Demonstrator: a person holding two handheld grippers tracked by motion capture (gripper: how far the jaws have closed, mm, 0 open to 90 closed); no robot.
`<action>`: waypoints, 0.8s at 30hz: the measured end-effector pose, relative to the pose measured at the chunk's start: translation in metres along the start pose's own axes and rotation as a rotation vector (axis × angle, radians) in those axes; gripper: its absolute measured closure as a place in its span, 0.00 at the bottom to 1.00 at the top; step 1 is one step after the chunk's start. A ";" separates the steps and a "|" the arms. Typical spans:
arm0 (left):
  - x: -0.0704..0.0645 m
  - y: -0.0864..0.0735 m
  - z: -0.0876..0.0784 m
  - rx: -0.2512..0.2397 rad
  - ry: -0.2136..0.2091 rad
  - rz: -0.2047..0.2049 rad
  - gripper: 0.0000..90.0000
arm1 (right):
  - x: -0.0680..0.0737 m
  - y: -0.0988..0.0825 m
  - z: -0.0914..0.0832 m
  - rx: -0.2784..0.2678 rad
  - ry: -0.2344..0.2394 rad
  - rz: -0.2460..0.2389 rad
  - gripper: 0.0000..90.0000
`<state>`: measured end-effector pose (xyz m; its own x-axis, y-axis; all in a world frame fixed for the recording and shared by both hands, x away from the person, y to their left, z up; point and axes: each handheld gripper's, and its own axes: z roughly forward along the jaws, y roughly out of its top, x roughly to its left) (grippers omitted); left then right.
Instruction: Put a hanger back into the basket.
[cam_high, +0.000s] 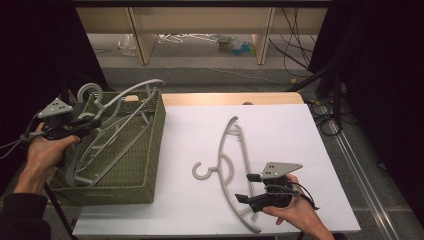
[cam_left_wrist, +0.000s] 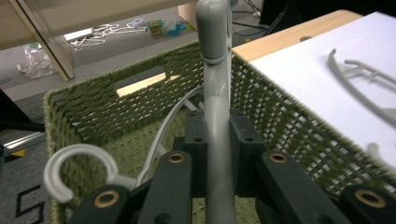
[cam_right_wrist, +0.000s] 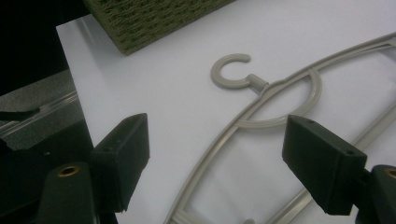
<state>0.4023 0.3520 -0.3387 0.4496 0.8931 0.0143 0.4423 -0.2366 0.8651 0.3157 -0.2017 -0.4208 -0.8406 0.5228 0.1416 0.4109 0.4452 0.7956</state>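
High view: the left gripper (cam_high: 82, 125) is clenched on the arm of a grey hanger (cam_high: 107, 132) that stands tilted in the green woven basket (cam_high: 150, 165) at the left edge of the white desk (cam_high: 280, 125), among other hangers piled there. In the left gripper view its pads (cam_left_wrist: 194, 140) press both sides of that grey bar, which runs straight up between them, above the basket's interior.

A second grey hanger (cam_high: 231, 165) lies flat on the desk near the front edge, to the right of the basket. Its long axis runs from the front edge toward the back, and its hook points left toward the basket.

The right gripper (cam_high: 250, 187) rests beside its lower arm, jaws wide apart and gripping nothing. In the right gripper view the hanger's curved arm (cam_right_wrist: 280, 98) runs ahead of and between the spread pads, hook farthest off. This is the nearer hand for that hanger; a grasp probably needs only a short advance onto the arm.
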 end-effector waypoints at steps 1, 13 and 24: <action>0.002 -0.002 0.001 0.005 0.002 -0.007 0.88 | 0.000 0.000 -0.001 0.001 0.002 0.006 0.27; 0.015 -0.027 0.008 0.096 0.040 -0.025 0.88 | 0.000 -0.001 0.001 0.008 0.008 0.007 0.27; 0.014 -0.037 0.028 0.194 0.034 -0.008 0.88 | 0.000 0.000 0.001 0.010 0.007 0.006 0.27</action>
<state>0.4141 0.3629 -0.3850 0.4207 0.9068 0.0276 0.5883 -0.2959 0.7525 0.3162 -0.2011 -0.4220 -0.8406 0.5202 0.1510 0.4195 0.4489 0.7890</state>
